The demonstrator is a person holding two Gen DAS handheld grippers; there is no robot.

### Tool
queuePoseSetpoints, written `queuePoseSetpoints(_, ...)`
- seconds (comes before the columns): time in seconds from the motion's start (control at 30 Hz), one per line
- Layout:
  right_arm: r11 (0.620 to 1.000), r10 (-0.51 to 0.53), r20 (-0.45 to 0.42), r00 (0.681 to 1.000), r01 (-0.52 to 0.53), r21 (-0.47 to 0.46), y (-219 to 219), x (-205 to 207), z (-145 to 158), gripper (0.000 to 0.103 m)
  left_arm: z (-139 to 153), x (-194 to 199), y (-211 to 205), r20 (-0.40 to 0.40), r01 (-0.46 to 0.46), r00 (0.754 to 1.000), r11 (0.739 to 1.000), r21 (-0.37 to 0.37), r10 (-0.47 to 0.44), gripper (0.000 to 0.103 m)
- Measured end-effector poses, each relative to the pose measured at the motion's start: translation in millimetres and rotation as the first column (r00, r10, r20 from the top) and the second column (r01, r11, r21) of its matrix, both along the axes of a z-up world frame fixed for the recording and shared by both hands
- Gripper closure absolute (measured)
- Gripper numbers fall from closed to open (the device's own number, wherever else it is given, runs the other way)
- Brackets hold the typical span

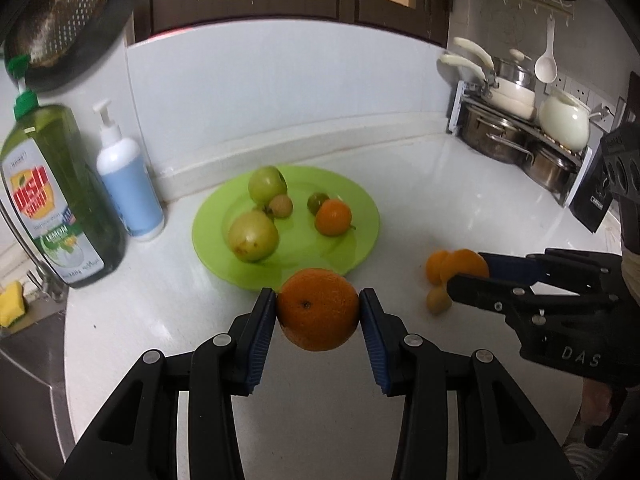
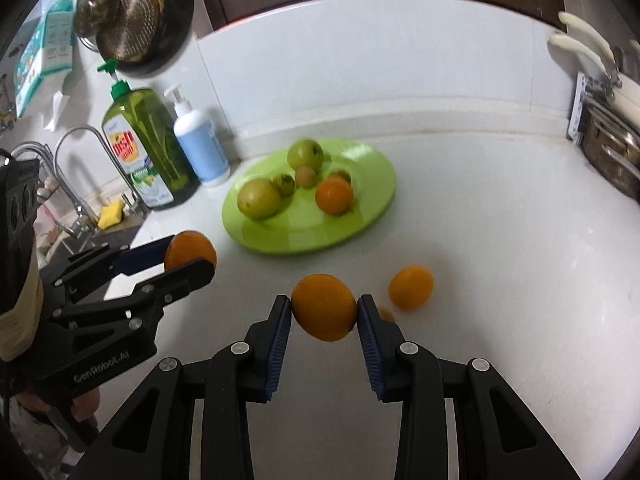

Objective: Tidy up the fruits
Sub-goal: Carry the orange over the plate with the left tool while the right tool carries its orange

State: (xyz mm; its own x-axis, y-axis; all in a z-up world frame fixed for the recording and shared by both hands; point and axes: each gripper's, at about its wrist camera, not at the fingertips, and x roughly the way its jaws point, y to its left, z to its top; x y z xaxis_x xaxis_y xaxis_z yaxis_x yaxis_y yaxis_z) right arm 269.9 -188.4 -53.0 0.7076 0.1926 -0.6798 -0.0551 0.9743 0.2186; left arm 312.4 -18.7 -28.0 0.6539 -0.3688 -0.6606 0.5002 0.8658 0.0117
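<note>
Left hand-held gripper (image 1: 319, 307): clamped on an orange (image 1: 318, 309), clear of the white surface (image 1: 160, 320). Right hand-held gripper (image 2: 324, 307): grasping a second orange (image 2: 324, 307). Green plate (image 1: 360, 248) beyond.

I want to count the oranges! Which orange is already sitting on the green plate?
The orange on the plate lies on the green plate beside the green fruits. Two others are pinched in tongs, and the loose orange rests on the counter.

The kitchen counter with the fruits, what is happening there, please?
A person is sorting fruit with two handheld grippers. The left gripper is shut on one orange, and the right gripper is shut on another orange; both are off the counter. The green plate already has greenish fruits and one small orange fruit. Another orange fruit still lies on the white counter.
</note>
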Motion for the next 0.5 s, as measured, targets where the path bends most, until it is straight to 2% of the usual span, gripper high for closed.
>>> queuePoseSetpoints(0.5, 0.998, 0.063, 0.113, 0.992, -0.06, -0.027, -7.4, 53.5, 44.4, 0.068, 46.4, 31.0, -8.6, 0.116, -0.045, 0.992, 0.999, -0.011, 0.046, 0.061)
